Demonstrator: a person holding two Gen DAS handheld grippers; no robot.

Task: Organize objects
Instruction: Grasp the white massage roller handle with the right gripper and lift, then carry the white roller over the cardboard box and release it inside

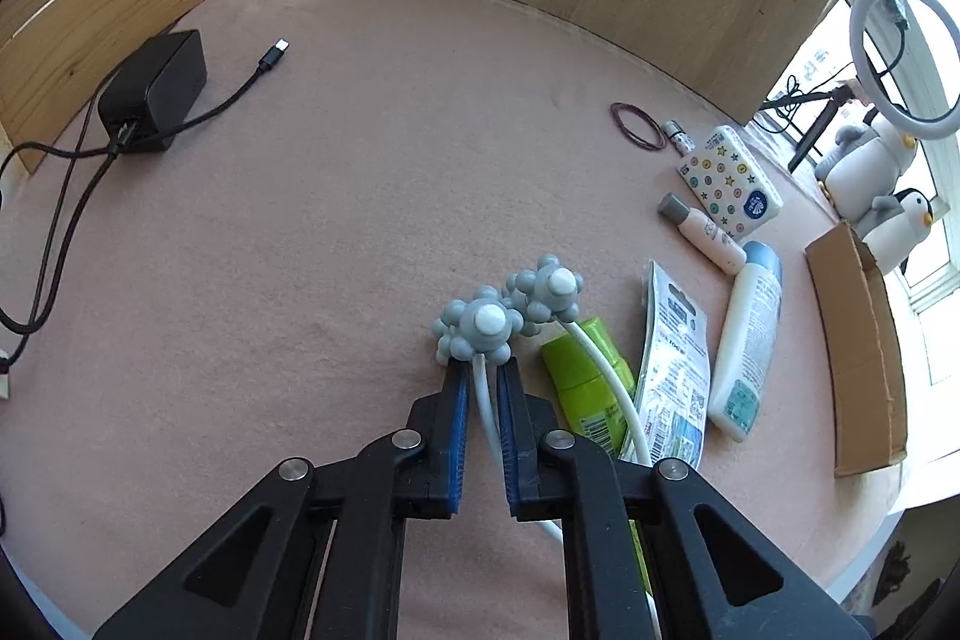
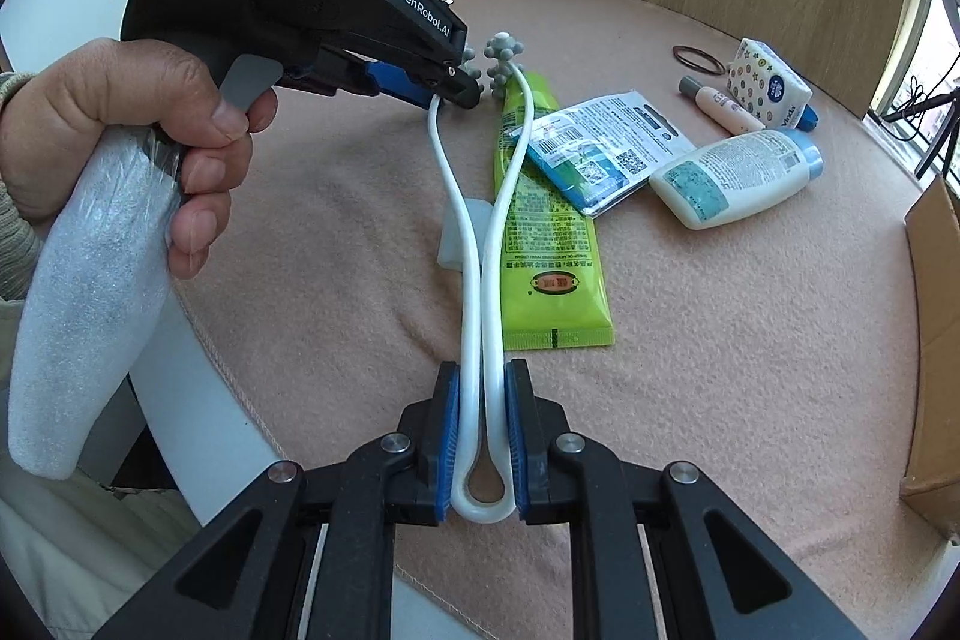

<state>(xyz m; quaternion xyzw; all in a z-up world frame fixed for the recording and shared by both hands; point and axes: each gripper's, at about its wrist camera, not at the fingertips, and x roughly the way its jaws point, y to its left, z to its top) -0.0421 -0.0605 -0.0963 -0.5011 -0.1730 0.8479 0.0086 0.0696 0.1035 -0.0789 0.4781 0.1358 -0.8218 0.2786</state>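
white massager [image 2: 480, 244] w/ 2 knobbed heads, 2 grippers holding.

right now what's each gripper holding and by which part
Both hold the white massager: right gripper shut on its looped end, left gripper shut on one arm just below a knobby ball.

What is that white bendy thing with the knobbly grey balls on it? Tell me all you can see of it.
The massager is a white, plastic-looking U-shaped wand whose two arms each end in a grey knobbly ball. The right gripper clamps its looped end; the left gripper pinches one arm just below a ball. It stretches over the green tube.
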